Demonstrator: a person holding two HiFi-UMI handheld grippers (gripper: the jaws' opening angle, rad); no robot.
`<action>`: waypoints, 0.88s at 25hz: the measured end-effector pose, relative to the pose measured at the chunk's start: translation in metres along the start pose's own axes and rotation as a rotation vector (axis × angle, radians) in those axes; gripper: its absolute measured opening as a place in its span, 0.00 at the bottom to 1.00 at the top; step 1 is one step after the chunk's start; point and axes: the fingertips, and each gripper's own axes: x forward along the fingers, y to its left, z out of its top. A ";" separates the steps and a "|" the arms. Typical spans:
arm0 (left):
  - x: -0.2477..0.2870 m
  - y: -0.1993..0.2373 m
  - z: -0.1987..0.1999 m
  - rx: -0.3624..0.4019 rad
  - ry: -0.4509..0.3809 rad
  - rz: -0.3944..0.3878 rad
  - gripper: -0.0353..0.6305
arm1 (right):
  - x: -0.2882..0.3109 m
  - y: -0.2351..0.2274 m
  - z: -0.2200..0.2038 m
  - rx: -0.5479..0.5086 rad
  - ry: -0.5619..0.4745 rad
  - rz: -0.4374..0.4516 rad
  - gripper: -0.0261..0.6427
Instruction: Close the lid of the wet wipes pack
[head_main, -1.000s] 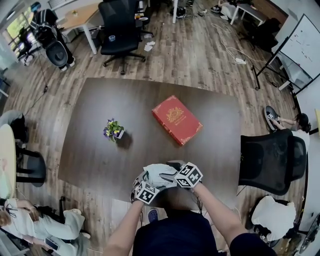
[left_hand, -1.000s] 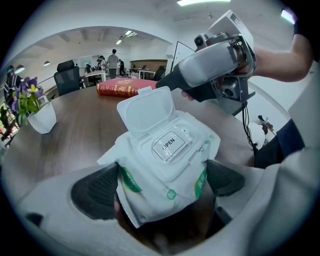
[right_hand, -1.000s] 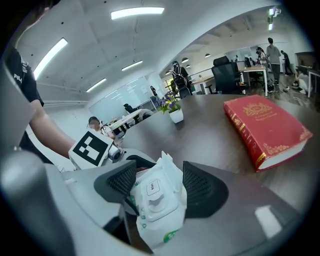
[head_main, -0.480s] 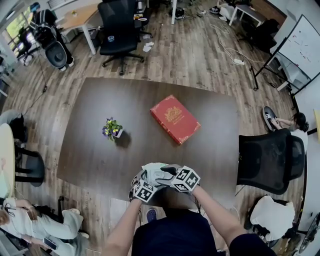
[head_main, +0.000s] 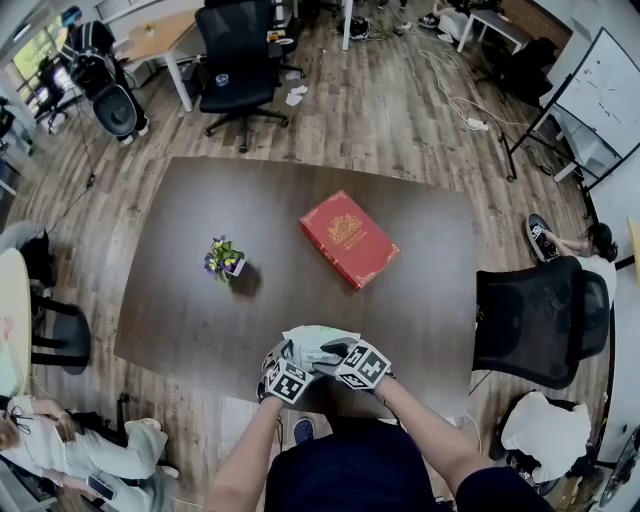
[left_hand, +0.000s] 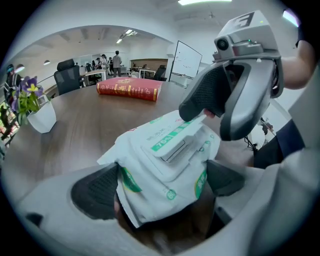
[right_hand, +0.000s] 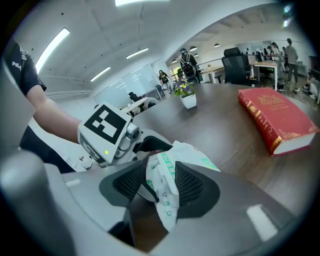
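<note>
Wipes pack (head_main: 316, 345) at the table's (head_main: 180, 300) near edge, bare top toward the book (head_main: 350, 238). Left gripper (left_hand: 160, 185) clamps its sides. Right gripper (right_hand: 160, 187), jaws just closing, pinches its end, half covering the lid (left_hand: 172, 145).

The left gripper (left_hand: 160, 186) clamps the near end of the wet wipes pack (left_hand: 160, 175), with one dark finger pressed to each side. Across the pack's top lies its white lid (left_hand: 172, 145) with a green strip. The right gripper (left_hand: 220, 112), whose fingers have just been closing, pinches the pack's far edge beside that lid. Behind, on the brown desk (left_hand: 95, 125), lies a red book (left_hand: 129, 89). A white pot of purple flowers (left_hand: 35, 107) stands at left.
</note>
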 end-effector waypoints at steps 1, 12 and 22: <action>0.000 0.000 0.000 -0.001 0.002 0.000 0.88 | 0.000 -0.002 -0.003 0.015 0.004 -0.009 0.36; -0.001 0.002 0.002 0.001 0.008 0.003 0.88 | 0.001 -0.032 -0.015 0.108 0.003 -0.212 0.29; -0.001 0.001 0.001 0.000 0.004 0.004 0.88 | 0.013 -0.033 -0.022 -0.174 0.139 -0.376 0.40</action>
